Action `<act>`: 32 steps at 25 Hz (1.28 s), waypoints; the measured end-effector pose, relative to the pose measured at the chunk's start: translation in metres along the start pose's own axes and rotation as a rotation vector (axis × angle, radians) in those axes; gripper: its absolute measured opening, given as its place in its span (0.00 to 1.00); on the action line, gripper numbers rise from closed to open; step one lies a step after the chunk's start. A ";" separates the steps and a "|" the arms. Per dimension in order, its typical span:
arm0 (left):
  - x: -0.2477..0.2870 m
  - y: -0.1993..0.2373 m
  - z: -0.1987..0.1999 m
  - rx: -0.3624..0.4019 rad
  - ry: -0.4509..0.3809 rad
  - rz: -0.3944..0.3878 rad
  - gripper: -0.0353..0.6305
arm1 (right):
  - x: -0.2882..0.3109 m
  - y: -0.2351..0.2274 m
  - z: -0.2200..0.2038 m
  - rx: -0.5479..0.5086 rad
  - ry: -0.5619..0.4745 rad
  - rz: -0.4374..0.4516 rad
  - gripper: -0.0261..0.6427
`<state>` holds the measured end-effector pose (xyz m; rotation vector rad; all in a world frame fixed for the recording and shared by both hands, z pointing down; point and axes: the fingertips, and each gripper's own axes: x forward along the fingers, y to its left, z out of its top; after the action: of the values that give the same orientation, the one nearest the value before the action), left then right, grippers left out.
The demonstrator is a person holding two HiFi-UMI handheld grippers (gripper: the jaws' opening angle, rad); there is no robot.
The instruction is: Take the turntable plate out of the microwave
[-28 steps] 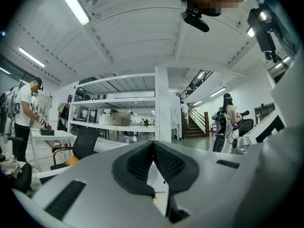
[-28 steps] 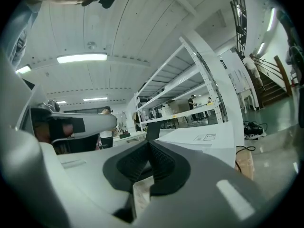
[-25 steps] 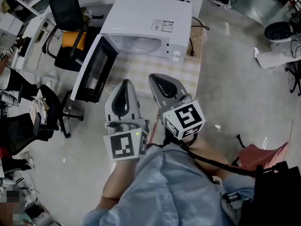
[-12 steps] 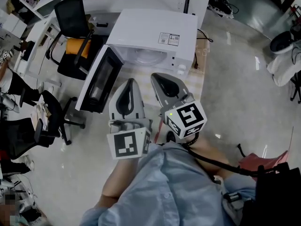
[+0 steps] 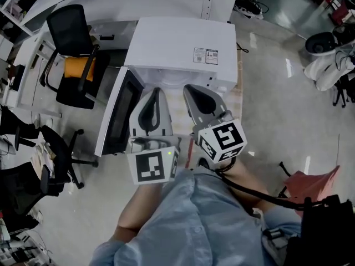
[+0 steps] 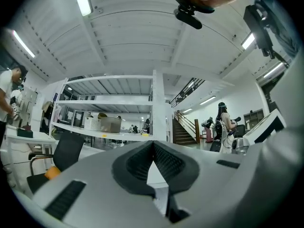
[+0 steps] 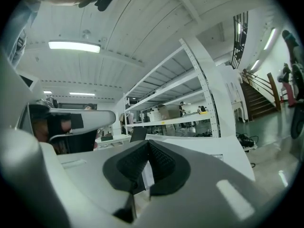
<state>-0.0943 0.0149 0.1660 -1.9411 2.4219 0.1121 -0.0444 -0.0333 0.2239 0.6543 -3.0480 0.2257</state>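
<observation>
Open-doored microwave point(image 5: 183, 46) upper centre, left gripper point(image 5: 155, 93) and right gripper point(image 5: 191, 90) side by side below it, both jaws together, empty.

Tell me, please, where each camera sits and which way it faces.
Head view: on the person's head, steeply down at microwave, left gripper, right gripper, blue shirt.
Left gripper view: on that gripper, level, past shut jaws toward shelving.
Right gripper view: likewise, past its shut jaws.
Shared: both gripper views show the shelving.
</observation>
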 end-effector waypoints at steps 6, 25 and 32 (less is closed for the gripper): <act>0.030 0.030 -0.015 -0.034 0.034 -0.118 0.06 | 0.029 -0.006 -0.008 0.010 0.013 -0.137 0.04; 0.074 0.056 -0.040 -0.097 0.051 -0.334 0.06 | 0.060 -0.014 -0.026 0.029 0.022 -0.380 0.04; 0.086 0.063 -0.053 -0.068 0.058 -0.303 0.06 | 0.076 -0.026 -0.039 0.040 0.020 -0.339 0.04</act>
<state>-0.1736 -0.0592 0.2151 -2.3442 2.1483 0.1311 -0.1038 -0.0824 0.2699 1.1446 -2.8567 0.2817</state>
